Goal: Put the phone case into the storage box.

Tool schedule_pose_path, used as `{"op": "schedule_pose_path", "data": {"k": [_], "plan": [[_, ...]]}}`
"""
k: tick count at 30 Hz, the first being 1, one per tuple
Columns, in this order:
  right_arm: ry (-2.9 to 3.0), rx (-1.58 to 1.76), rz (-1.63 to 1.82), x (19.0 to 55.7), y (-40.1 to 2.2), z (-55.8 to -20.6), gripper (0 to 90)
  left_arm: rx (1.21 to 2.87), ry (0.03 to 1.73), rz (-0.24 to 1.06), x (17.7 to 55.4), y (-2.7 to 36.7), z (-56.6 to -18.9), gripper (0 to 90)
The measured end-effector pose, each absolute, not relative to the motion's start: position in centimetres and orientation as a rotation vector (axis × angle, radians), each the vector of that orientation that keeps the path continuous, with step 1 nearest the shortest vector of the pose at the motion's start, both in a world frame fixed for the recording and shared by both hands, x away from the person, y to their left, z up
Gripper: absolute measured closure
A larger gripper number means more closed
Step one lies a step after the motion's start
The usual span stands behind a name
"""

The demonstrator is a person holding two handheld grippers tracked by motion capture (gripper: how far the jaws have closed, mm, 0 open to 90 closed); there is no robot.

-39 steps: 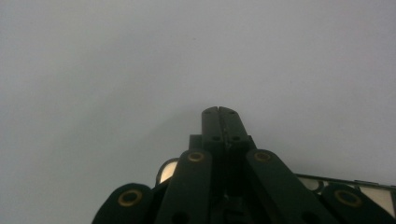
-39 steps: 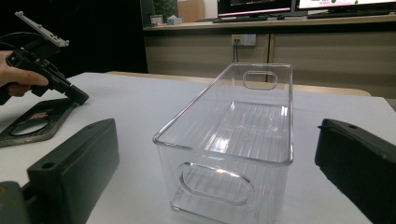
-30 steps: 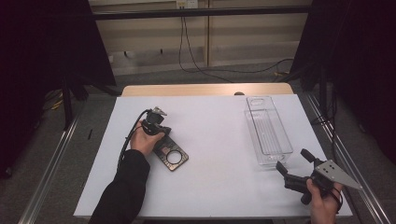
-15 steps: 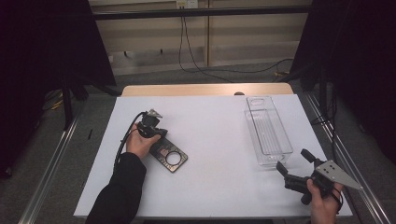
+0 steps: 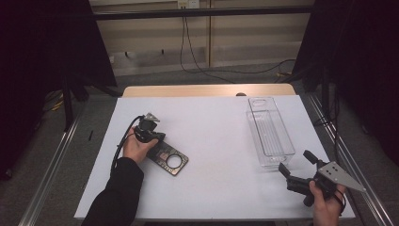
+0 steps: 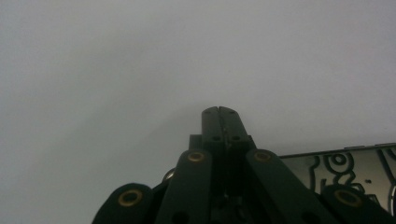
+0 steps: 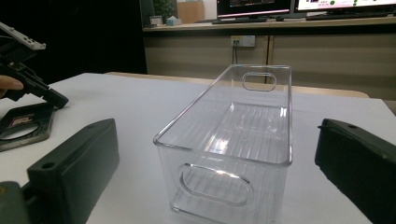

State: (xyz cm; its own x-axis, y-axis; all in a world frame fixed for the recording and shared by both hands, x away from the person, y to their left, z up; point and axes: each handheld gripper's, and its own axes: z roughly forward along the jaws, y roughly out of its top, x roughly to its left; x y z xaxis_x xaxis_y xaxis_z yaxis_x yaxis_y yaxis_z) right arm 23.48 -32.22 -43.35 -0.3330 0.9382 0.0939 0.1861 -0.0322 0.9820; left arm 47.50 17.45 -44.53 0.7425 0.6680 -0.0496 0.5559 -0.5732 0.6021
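Observation:
A flat black plate (image 5: 168, 161) with a round hole and printed markings lies on the white table (image 5: 216, 141), left of centre. My left gripper (image 5: 159, 137) is held in a hand at the plate's far-left end, tips down toward it. In the left gripper view its jaws (image 6: 220, 113) are shut tight with nothing between them, and the plate (image 6: 345, 163) lies just to their right. My right gripper (image 5: 295, 161) rests near the front right corner, open and empty. A clear plastic bin (image 7: 233, 140) stands just beyond its jaws (image 7: 217, 127).
The clear bin (image 5: 270, 134) is empty and runs lengthwise along the table's right side. Metal rails (image 5: 51, 165) flank the table. A cable (image 5: 120, 150) trails from the left gripper along the sleeve. The right gripper view shows the left gripper (image 7: 32, 84) and the plate (image 7: 23, 123) far left.
My left gripper has shifted slightly to the left at the plate's end. The right gripper and the bin have stayed where they were.

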Motion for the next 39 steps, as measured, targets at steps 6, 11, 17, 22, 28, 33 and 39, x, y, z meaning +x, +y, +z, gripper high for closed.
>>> {"op": "schedule_pose_path", "data": {"k": [6,11,17,22,28,33,39], "plan": [[1.571,1.21,1.424,23.5,-32.3,-43.4,0.0,2.328,0.91,0.251,47.1,17.9,-44.6,90.0],[1.575,1.205,1.425,23.5,-32.2,-43.3,0.0,2.317,0.929,0.239,46.5,18.4,-44.5,90.0],[1.576,1.205,1.423,23.5,-32.2,-43.4,0.0,2.304,0.925,0.237,45.8,19.0,-44.6,90.0],[1.577,1.206,1.422,23.5,-32.2,-43.4,0.0,2.289,0.931,0.236,45.3,19.4,-44.7,90.0],[1.576,1.203,1.422,23.5,-32.2,-43.3,0.0,2.293,0.92,0.235,44.8,19.5,-44.7,90.0],[1.582,1.202,1.424,23.5,-32.2,-43.4,0.0,2.283,0.923,0.217,44.4,19.8,-44.7,90.0],[1.578,1.202,1.423,23.5,-32.2,-43.3,0.0,2.284,0.915,0.211,44.1,20.1,-44.6,90.0]]}}
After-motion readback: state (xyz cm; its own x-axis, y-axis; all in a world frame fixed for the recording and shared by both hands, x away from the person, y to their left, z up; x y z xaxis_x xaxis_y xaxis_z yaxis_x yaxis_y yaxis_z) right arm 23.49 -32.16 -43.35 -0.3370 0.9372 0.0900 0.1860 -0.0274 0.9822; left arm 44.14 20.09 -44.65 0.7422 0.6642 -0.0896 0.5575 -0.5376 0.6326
